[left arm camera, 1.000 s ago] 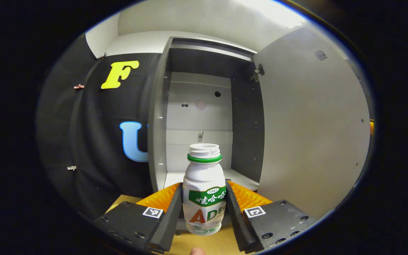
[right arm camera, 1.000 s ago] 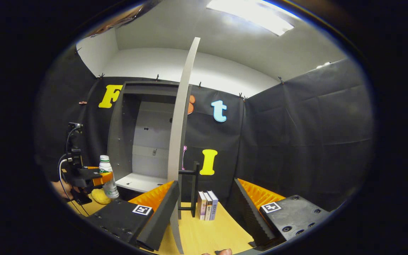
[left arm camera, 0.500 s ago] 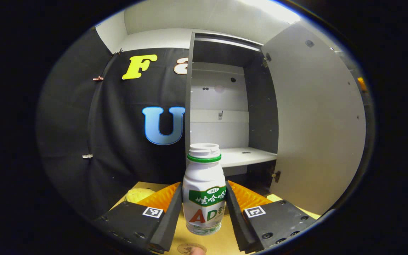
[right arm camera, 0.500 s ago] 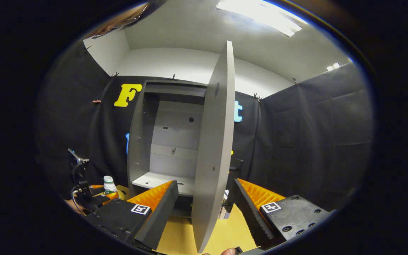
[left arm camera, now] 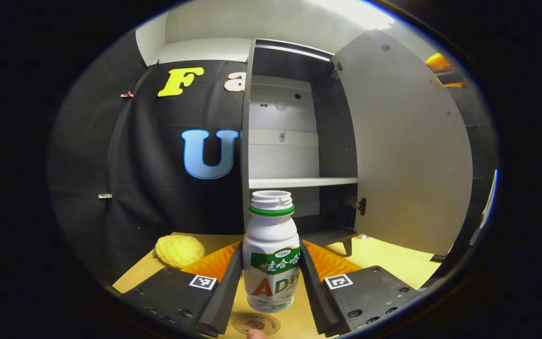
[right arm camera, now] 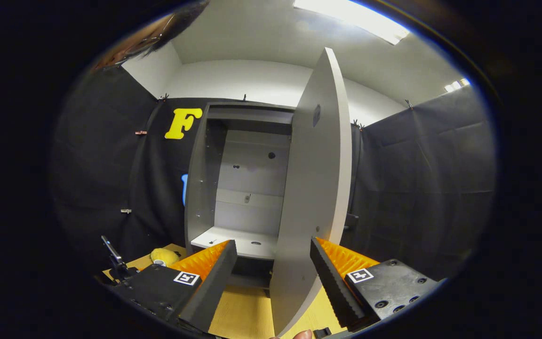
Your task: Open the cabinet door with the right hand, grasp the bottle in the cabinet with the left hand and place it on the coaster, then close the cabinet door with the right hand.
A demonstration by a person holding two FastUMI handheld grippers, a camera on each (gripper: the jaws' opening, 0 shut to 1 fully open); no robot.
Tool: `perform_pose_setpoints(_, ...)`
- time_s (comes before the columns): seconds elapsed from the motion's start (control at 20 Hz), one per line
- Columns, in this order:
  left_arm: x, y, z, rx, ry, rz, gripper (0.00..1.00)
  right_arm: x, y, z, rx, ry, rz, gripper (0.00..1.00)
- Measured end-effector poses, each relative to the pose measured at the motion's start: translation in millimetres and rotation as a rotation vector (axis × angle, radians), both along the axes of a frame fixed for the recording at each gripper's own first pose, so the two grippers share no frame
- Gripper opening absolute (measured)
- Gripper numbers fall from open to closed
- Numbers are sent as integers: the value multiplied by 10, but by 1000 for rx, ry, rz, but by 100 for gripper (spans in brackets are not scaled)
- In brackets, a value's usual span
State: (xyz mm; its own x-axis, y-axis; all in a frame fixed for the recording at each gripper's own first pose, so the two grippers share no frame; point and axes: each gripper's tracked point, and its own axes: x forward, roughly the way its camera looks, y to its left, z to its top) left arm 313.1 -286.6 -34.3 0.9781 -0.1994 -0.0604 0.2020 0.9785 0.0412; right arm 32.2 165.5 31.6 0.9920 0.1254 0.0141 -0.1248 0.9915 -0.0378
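One empty cabinet (left arm camera: pixel 294 141), door (left arm camera: pixel 402 146) open

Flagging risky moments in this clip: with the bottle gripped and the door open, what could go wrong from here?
1. The left tool holds the bottle above the coaster, which sits low at the view's edge; a misjudged descent could land it off-centre.
2. The cabinet door stands between the right tool's open fingers; closing may scrape or jam it.

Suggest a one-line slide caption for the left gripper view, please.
Left gripper grips the bottle above the coaster, with the cabinet door open.
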Motion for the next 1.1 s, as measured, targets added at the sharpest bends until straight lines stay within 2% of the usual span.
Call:
perform_pose_setpoints(0.25,-2,-10,-27,16,40,0,69,95,-16,13,-41,-4,-4,97)
perform_pose_setpoints(0.5,29,-15,-124,-8,77,13,69,113,13,1,-52,9,13,98)
perform_pose_setpoints(0.65,19,0,-151,-4,77,18,70,150,30,12,-23,19,16,97)
perform_pose_setpoints(0.7,21,-6,-142,-8,78,17,70,175,33,6,-14,29,11,94)
perform_pose_setpoints(0.75,15,-19,-154,-24,77,14,70,185,40,0,-13,37,10,97)
perform_pose_setpoints(1.1,28,8,-185,-39,110,42,70,109,81,8,-51,32,-2,97)
